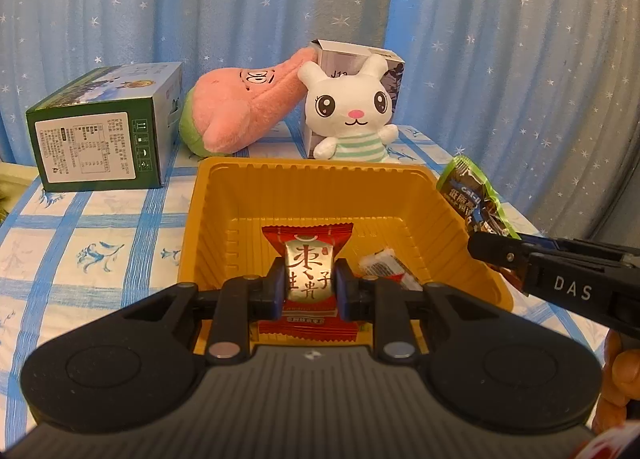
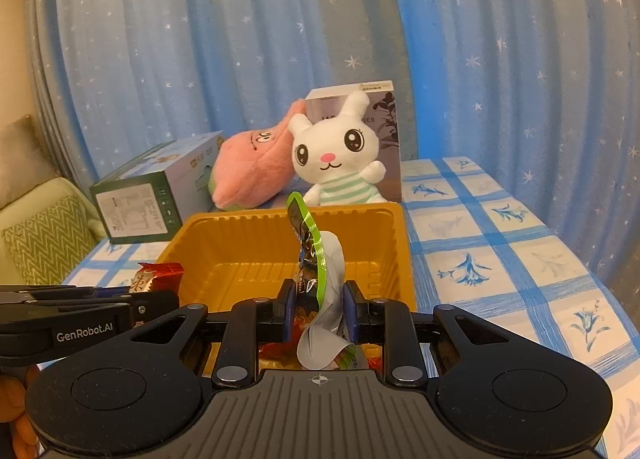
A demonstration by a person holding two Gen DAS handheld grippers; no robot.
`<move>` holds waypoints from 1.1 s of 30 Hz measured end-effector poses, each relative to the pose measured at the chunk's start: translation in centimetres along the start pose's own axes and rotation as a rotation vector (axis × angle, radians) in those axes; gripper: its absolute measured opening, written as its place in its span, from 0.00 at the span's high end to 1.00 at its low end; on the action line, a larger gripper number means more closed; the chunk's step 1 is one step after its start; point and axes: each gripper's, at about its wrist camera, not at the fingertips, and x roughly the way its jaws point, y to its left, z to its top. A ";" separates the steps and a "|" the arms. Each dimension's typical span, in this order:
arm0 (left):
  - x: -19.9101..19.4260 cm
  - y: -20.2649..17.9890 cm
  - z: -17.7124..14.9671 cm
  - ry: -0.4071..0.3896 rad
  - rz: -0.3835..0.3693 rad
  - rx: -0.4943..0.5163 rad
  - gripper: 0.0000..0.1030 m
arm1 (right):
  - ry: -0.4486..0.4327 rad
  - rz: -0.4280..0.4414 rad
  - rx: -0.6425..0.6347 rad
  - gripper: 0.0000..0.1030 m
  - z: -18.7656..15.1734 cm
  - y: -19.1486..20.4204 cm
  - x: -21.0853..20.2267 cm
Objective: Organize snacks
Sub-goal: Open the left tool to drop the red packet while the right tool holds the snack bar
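Observation:
A yellow plastic tray (image 1: 212, 195) sits on the blue checked tablecloth. My left gripper (image 1: 308, 285) is shut on a red snack packet (image 1: 307, 243) with Chinese characters and holds it over the tray's near part. A small red-and-white candy (image 1: 384, 263) lies inside the tray. My right gripper (image 2: 318, 309) is shut on a green-and-black snack packet (image 2: 310, 251), held upright over the tray's near edge (image 2: 240, 219). The right gripper and its green packet (image 1: 476, 195) also show at the tray's right rim in the left wrist view. The left gripper with its red packet (image 2: 154, 277) shows at left in the right wrist view.
Behind the tray stand a white bunny plush (image 1: 352, 111), a pink plush (image 1: 244, 107), a grey box (image 1: 340, 59) and a green box (image 1: 104, 131) lying on its side. A blue starred curtain hangs behind. A sofa with a cushion (image 2: 44, 243) is at left.

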 end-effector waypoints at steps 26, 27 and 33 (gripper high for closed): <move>3.3 3.4 0.6 0.000 0.026 -0.080 0.65 | 0.005 -0.011 0.027 0.76 0.6 -0.3 2.9; 3.2 3.5 0.6 0.001 0.030 -0.082 0.65 | 0.006 -0.011 0.032 0.76 0.6 -0.4 3.0; 3.0 3.5 0.6 -0.001 0.033 -0.080 0.65 | 0.003 -0.006 0.034 0.76 0.6 -0.5 3.0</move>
